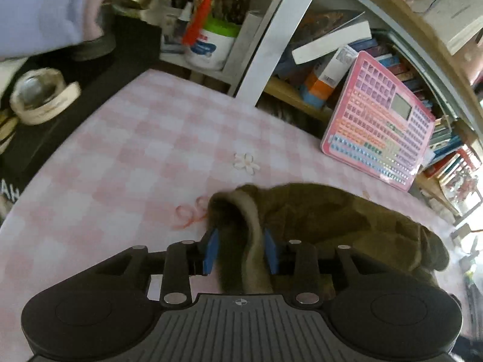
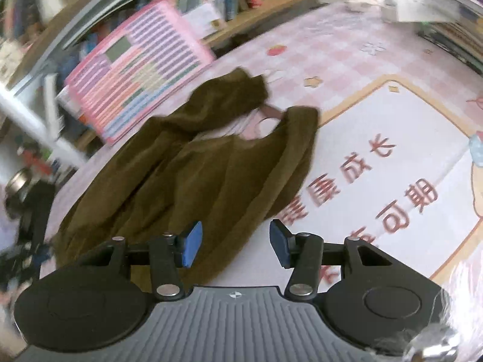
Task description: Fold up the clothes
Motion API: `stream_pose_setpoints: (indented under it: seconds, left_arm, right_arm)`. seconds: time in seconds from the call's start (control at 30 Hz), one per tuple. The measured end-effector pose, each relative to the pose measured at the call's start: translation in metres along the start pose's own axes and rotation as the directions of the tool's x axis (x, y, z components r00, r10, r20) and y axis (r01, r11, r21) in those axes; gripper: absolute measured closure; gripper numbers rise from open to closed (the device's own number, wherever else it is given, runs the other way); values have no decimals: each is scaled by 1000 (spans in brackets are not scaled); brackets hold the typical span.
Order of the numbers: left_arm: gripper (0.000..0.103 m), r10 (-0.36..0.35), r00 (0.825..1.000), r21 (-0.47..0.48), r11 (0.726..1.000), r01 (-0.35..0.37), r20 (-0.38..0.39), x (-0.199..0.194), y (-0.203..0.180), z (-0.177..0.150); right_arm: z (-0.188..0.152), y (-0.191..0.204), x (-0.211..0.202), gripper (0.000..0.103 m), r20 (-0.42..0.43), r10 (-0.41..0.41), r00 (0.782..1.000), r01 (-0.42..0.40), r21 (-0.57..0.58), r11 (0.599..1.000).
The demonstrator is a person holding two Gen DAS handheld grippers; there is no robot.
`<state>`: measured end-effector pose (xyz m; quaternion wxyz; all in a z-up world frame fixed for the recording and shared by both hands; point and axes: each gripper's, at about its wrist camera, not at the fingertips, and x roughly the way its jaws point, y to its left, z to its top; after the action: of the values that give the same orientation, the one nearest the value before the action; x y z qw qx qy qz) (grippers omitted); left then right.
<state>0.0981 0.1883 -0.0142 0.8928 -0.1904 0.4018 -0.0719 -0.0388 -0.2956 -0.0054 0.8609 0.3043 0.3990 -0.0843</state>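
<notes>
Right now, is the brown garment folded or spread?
Neither neatly: the brown garment lies rumpled on the checked cloth, one sleeve flung out.

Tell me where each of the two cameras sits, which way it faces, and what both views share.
Left wrist: sits on the left gripper, looking down along its blue fingers at a bunched fold of the olive garment between them.
Right wrist: sits on the right gripper, looking down over the garment's hem; no pad visibly touches cloth.
Shared: the garment, the pink checked tablecloth, the pink keyboard toy against the bookshelf.
</notes>
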Motion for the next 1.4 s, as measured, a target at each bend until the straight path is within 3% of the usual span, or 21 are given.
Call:
stream_pose_setpoints:
  seconds: [0.17,0.27,0.43,0.63,0.67,0.8,0.83,0.93,1.03,1.13,1.2,1.27,1.37,1.4]
  left_arm:
    - [59,-58,998,-74,996,55,-34,-31,5,-30]
    - [57,-94,994,-116,989,88,-52,-38,4,-48]
    - [57,-58,988,-117,992,41,-140,-25,-4,-63]
    - [56,-73,983,-170,984,44,-168,-45,6,-74]
    - [54,-80,980,-182,982,46,-182,-46,10,-76]
    - [35,-150,959,-241,966,90,-241,-44,16,-82]
    - [35,-167,954,-250,963,103,-249,-43,15,-83]
    - [34,-196,944,-264,956,124,-264,-37,9,-84]
    - [34,-205,938,-253,958,134,-279,-35,4,-83]
    - [34,-225,931,-253,955,153,-289,-34,2,-85]
    - [34,-250,923,-267,948,172,-293,-33,1,-88]
    - [34,-277,909,-277,941,192,-310,-32,-1,-92]
    - [33,-294,895,-264,941,209,-337,-30,-7,-94]
    - [32,-297,892,-261,941,214,-341,-29,-9,-94]
  right_arm:
    - [24,-23,15,55,3,-20,1000,20,115,993]
    - [34,-29,23,56,0,-15,1000,14,154,988]
    - [45,-29,34,59,-2,-2,1000,2,210,978]
    - [55,-40,45,61,-22,23,1000,-14,342,940]
    - [57,-42,46,65,-23,27,999,-17,361,932]
    - [60,-46,54,98,-38,33,999,-15,399,917]
    - [61,-46,54,98,-39,47,998,-28,397,917]
    - [73,-28,30,100,53,69,996,-82,314,946]
    - [80,2,-28,100,238,184,954,-226,161,961]
    - [64,14,-61,100,277,107,955,-127,56,990]
    - [44,-4,-48,99,201,-38,979,21,85,996]
    - [27,-32,-24,97,58,-137,989,126,173,977]
    - [12,-54,-28,94,44,-126,991,111,259,960]
    - [7,-61,-29,85,40,-122,992,106,287,952]
